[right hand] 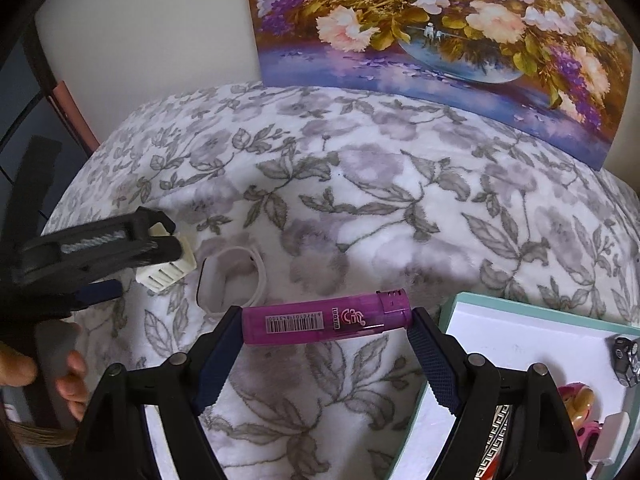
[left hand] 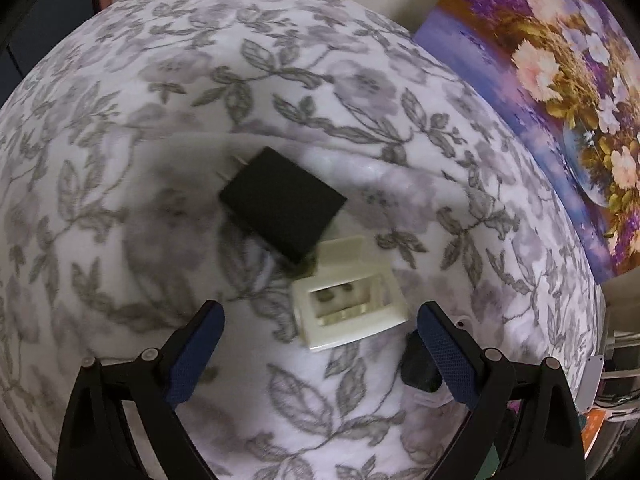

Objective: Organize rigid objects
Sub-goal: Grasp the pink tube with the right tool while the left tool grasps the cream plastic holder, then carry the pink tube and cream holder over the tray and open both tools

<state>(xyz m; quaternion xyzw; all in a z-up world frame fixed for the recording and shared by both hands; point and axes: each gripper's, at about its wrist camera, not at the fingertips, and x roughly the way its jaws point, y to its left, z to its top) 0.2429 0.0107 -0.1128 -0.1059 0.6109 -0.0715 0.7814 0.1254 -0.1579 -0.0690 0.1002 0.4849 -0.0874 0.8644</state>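
Gripping purple lighter point(right hand: 326, 318) (barcode label) endwise, right tongs point(right hand: 326, 334).

Left gripper point(left hand: 320, 344) jaws spread wide, right gripper point(right hand: 326, 336) jaws clamped

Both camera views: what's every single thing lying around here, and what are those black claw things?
lighter: 1, purple, held lengthwise between the right jaws
charger: 1, black, on the blanket, corner overlapping the cream box
small box: 1, cream, lid open, just ahead of the left jaws
wristband: 1, white, on the blanket beyond the lighter
tray: 1, white with teal rim, lower right of the right view, holding small toys
toy car: 1, grey, in the tray
blanket: 1, white with grey leaves, under everything
painting: 1, flowers, propped behind the blanket
left gripper: 1, black, blue pads, jaws open
right gripper: 1, black, blue pads, clamping the lighter
hand: 1, holding the left gripper's handle
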